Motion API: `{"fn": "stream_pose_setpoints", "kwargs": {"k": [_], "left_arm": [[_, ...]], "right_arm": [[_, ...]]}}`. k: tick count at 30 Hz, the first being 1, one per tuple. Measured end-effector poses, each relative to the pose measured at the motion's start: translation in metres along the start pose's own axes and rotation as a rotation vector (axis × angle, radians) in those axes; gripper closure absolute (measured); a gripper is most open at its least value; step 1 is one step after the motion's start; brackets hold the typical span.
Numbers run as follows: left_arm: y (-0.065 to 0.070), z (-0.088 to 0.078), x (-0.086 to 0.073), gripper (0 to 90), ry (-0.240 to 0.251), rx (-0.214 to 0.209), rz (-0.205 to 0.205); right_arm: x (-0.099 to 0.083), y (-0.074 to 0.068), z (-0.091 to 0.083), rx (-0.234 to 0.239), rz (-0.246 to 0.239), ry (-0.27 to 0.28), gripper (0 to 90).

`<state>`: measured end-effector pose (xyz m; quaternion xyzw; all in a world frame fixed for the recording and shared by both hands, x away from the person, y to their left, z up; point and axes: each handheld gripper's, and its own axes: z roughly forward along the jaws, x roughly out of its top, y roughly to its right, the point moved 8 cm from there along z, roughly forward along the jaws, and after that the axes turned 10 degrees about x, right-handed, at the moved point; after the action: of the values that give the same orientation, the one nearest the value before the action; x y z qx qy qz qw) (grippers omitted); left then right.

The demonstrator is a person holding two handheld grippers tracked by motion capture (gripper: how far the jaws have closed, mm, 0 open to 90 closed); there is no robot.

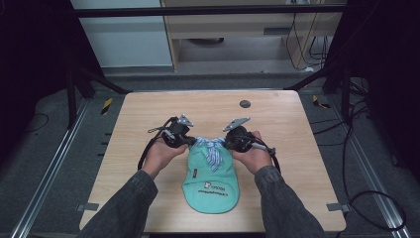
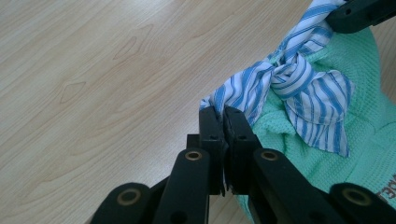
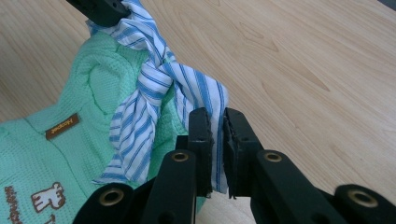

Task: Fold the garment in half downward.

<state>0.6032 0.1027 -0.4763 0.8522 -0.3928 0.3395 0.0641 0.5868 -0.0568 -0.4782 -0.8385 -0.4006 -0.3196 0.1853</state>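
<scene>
**Two grippers pinch a striped tie knotted on a green cap**

Sleeved forearms enter the high view from 6 o'clock and meet at the table's (image 1: 148, 104) centre. Each hand holds a black gripper. Between them lies a mint-green cap (image 1: 210, 186), flat on the wood, with its rounded end towards 6 o'clock and printed lettering near that end.

At the cap's 12 o'clock edge sits a blue-and-white striped tie (image 1: 210, 148), knotted in the middle, with loose ends hanging over the green fabric towards 6 o'clock.

At the tie's 9 o'clock end is the left gripper (image 1: 190, 141). In the left gripper view its jaws are pressed together on a fold of the striped cloth (image 2: 243, 91), with the knot just beyond at 1 o'clock.

At the tie's 3 o'clock end is the right gripper (image 1: 227, 142). In the right gripper view its jaws pinch a strip of the tie (image 3: 205, 100) between them, almost closed. A small brown label (image 3: 62, 126) shows on the cap at 9 o'clock.

A dark round disc (image 1: 244, 103) lies on the table at 12 o'clock, well apart from the cap.
</scene>
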Motion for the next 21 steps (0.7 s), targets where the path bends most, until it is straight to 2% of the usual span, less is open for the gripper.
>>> {"fn": "stream_pose_setpoints", "kwargs": {"k": [9,21], "left_arm": [[-0.002,-0.005,0.007,87.3,0.009,0.007,0.007],[-0.006,-0.008,0.013,87.3,0.017,0.02,0.01]], "right_arm": [[0.006,0.002,-0.005,-0.01,-0.013,0.009,82.2],[0.012,0.004,-0.009,-0.014,-0.006,0.029,82.0]]}}
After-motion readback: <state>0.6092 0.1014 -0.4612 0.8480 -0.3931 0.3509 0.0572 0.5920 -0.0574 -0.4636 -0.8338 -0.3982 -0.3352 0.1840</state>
